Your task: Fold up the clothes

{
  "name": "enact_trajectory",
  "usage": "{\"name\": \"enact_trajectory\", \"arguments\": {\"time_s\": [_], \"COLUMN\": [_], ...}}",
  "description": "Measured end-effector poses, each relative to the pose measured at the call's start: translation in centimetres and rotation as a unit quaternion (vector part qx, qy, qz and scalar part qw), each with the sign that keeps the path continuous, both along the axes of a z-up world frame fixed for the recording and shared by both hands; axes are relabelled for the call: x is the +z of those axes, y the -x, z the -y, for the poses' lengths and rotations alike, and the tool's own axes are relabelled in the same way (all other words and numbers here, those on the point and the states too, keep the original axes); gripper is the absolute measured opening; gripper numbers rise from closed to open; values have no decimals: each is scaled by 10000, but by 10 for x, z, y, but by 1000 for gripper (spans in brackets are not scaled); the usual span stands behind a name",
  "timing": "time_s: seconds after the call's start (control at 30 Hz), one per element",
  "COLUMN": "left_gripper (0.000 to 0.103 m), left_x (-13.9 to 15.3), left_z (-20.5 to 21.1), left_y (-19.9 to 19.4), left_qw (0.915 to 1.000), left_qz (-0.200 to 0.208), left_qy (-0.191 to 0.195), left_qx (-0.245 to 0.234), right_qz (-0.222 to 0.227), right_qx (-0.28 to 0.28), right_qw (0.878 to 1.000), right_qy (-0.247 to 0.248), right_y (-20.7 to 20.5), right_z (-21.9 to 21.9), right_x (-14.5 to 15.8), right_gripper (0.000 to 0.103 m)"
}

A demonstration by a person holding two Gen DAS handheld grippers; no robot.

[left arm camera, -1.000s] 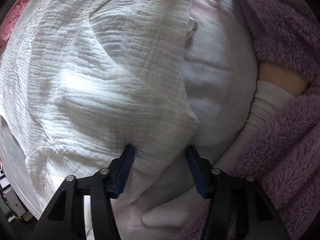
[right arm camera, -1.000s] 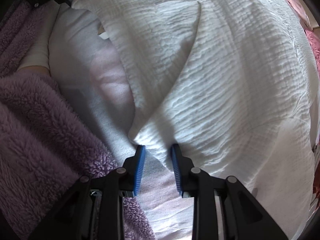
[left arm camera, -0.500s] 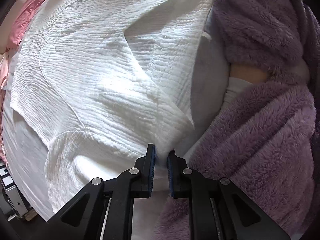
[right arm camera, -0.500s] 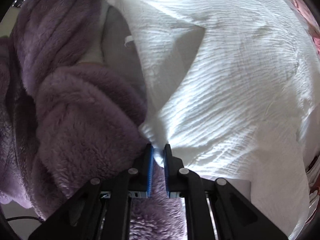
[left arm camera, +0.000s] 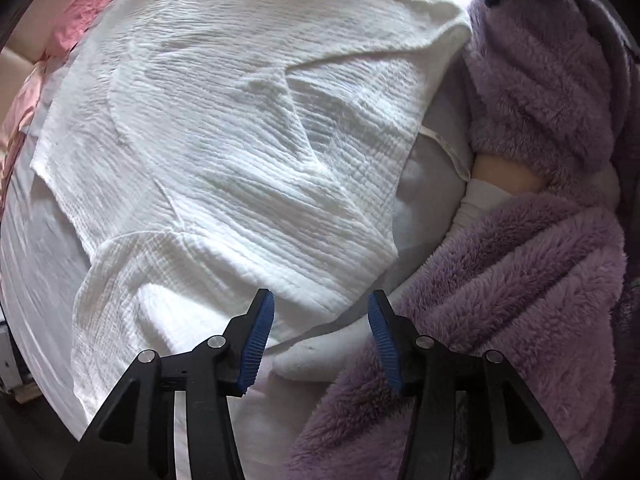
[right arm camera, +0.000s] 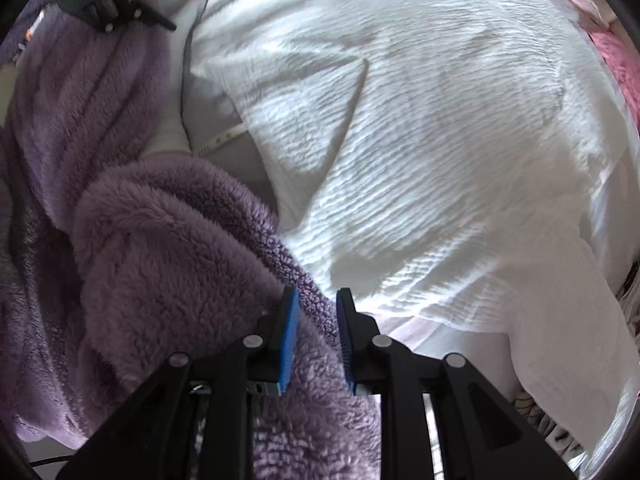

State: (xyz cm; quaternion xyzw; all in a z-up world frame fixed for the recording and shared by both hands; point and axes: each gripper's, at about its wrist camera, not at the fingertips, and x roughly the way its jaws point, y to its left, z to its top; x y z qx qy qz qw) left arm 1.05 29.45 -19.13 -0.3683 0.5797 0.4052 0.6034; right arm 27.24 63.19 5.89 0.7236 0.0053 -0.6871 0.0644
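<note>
The left gripper [left arm camera: 320, 316] hangs with its blue-padded jaws spread wide and nothing between them, just above the near edge of the white crinkled garment [left arm camera: 248, 152]. Beside its right finger a fluffy purple sleeve [left arm camera: 500, 288] runs along the near side of the bed. The right gripper [right arm camera: 317, 322] has its jaws parted by a narrow gap; only purple fleece [right arm camera: 168, 248] shows behind that gap, and whether the pads touch it cannot be told.

The garment lies spread over the pale bed sheet [left arm camera: 28, 264], filling most of the surface. One flap is folded diagonally across its middle, leaving a slanted crease, and a sleeve-like part trails toward the near left corner. A small label [right arm camera: 222, 140] sticks out at the garment's near side onto the sheet.

Farther off, pink fabric [left arm camera: 92, 4] lies bunched along the far edge of the bed.
</note>
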Motion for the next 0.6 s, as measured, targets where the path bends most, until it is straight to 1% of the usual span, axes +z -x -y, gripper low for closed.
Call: {"name": "enact_trajectory", "arguments": {"time_s": [0.1, 0.17, 0.2, 0.27, 0.33, 0.4, 0.47, 0.53, 0.6], "left_gripper": [54, 54, 54, 54, 54, 54, 54, 54, 54], "left_x": [12, 22, 28, 37, 44, 56, 63, 66, 61], "left_z": [-2, 0, 1, 2, 1, -4, -13, -22, -32], "left_y": [23, 27, 29, 34, 52, 72, 89, 104, 119], "left_qw": [9986, 9955, 9933, 9874, 9806, 9726, 9625, 9505, 9366], "left_qz": [210, 298, 342, 412, 310, 201, 90, -16, -97], "left_qy": [-254, -448, -544, -737, -963, -1177, -1397, -1595, -1726], "left_qx": [402, 777, 964, 1335, 1677, 1996, 2324, 2667, 3049], "right_qz": [-355, -591, -686, -783, -878, -1071, -1260, -1446, -1627], "right_qx": [-490, -816, -1010, -1410, -1806, -2301, -2790, -3269, -3739], "right_qw": [9982, 9949, 9925, 9863, 9779, 9648, 9487, 9297, 9077], "right_qy": [-21, -35, -103, -342, -581, -687, -790, -891, -989], "right_y": [2, 3, 2, 17, 31, 44, 56, 68, 81], "right_z": [42, 70, 59, 91, 122, 115, 108, 100, 93], "right_x": [17, 29, 33, -23, -79, -95, -111, -127, -143], "right_gripper": [23, 23, 23, 23, 23, 23, 23, 23, 23]}}
